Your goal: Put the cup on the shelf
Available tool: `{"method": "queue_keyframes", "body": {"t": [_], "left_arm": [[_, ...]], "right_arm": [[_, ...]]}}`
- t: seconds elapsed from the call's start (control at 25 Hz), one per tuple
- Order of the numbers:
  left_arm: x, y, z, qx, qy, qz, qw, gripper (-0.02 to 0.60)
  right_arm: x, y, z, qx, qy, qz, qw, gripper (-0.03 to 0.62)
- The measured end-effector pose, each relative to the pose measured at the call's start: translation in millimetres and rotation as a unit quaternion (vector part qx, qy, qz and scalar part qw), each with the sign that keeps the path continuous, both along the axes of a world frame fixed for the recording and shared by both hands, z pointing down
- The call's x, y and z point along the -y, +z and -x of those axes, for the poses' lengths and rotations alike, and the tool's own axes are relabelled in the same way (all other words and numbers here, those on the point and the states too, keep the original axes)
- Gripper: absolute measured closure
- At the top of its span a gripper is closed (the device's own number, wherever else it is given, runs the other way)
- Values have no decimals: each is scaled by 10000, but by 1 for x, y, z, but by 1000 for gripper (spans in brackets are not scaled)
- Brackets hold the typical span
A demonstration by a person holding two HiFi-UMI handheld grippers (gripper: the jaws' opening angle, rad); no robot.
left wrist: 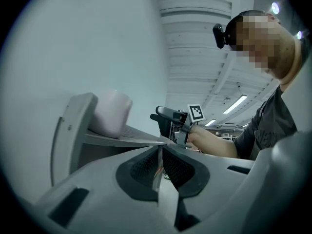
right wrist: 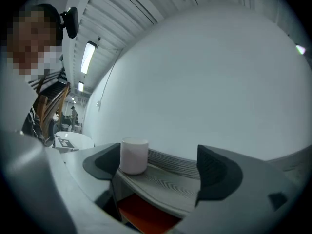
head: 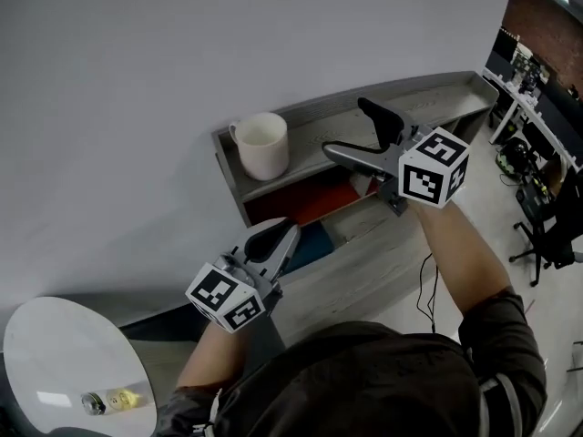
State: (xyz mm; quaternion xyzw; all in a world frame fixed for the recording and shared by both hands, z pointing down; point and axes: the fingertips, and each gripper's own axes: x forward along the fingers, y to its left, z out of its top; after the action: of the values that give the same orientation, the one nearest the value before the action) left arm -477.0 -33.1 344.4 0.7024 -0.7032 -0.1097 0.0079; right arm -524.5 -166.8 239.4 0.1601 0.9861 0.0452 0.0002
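Cup (head: 262, 146) stands upright on the top board of the grey shelf (head: 314, 124), at its left end, close to the wall, with its handle pointing left in the head view. Right gripper (head: 353, 135) hovers over the same board, apart from the cup, its 2 jaws spread wide with nothing pinched between them. Left gripper (head: 271, 237) sits lower, in front of the shelf, its 2 jaws pressed together and empty. Round white worktop (head: 55, 353) lies at lower left.

Office-like lab, desks with monitors (head: 524, 66), swivel chair (head: 551, 221), ceiling strip lights (right wrist: 88, 57), plain white wall (head: 182, 44)
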Motion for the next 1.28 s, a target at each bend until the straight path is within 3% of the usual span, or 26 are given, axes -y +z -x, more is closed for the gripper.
{"method": "queue_keyframes", "body": {"t": [0.08, 0.32, 0.68, 0.92, 1.28], "left_arm": [[21, -2, -14, 40, 225, 7, 9997, 558], [87, -9, -68, 179, 965, -38, 9952, 558], [172, -19, -219, 421, 2272, -142, 9728, 558], [201, -22, -369, 515, 3157, -173, 9473, 558], [223, 0, -563, 514, 4240, -130, 9041, 558]], "right_arm": [[24, 1, -23, -5, 260, -14, 9997, 123], [95, 9, -123, 14, 1227, 6, 9924, 249], [163, 27, -335, 97, 2758, 103, 9611, 472], [171, 46, -520, 109, 3877, 384, 9209, 601], [139, 86, -754, -17, 5178, 533, 8539, 603]]}}
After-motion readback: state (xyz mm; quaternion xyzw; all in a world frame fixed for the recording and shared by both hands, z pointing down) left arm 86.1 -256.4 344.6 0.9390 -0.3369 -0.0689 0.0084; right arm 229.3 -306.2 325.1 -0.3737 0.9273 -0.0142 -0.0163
